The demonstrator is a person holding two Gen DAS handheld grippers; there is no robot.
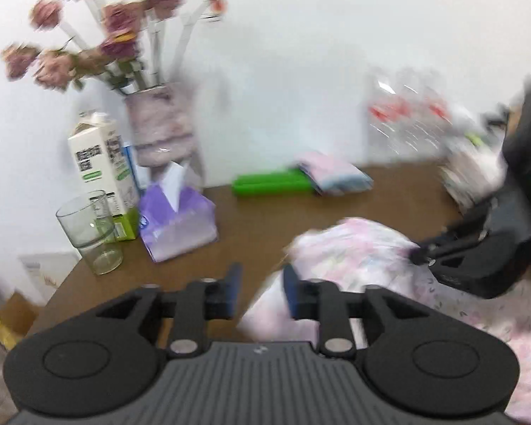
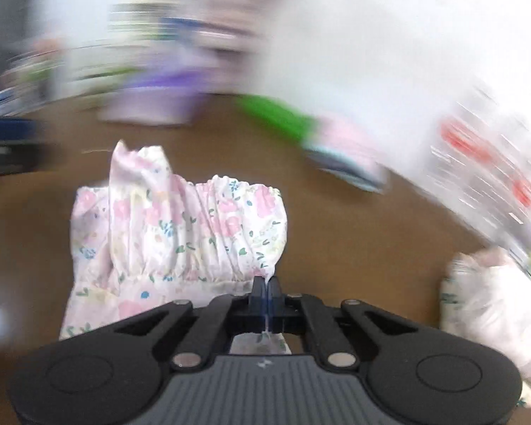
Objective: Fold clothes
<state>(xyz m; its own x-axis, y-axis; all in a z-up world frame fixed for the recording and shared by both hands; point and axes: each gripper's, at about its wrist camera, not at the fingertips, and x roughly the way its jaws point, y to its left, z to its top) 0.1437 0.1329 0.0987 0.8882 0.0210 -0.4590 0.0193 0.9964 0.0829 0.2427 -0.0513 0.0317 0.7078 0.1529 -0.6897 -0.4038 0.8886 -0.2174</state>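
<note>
A white garment with pink flowers [image 2: 194, 230] lies bunched on the brown table [image 2: 336, 233]. My right gripper [image 2: 265, 285] is shut on its near right edge, and a thin fold of cloth shows between the pads. In the left wrist view the same garment [image 1: 354, 248] spreads to the right, with the right gripper [image 1: 419, 253] biting it from the right side. My left gripper [image 1: 262, 283] hovers over the garment's left end, jaws apart, with nothing between them and only table showing through the gap.
At the back left stand a vase of dried flowers [image 1: 159, 124], a milk carton [image 1: 99, 170], a clear glass [image 1: 88, 233] and a purple tissue pack [image 1: 177, 223]. A green box [image 1: 269, 184] and folded cloth [image 1: 336, 177] lie by the wall. More floral cloth [image 2: 495, 301] lies right.
</note>
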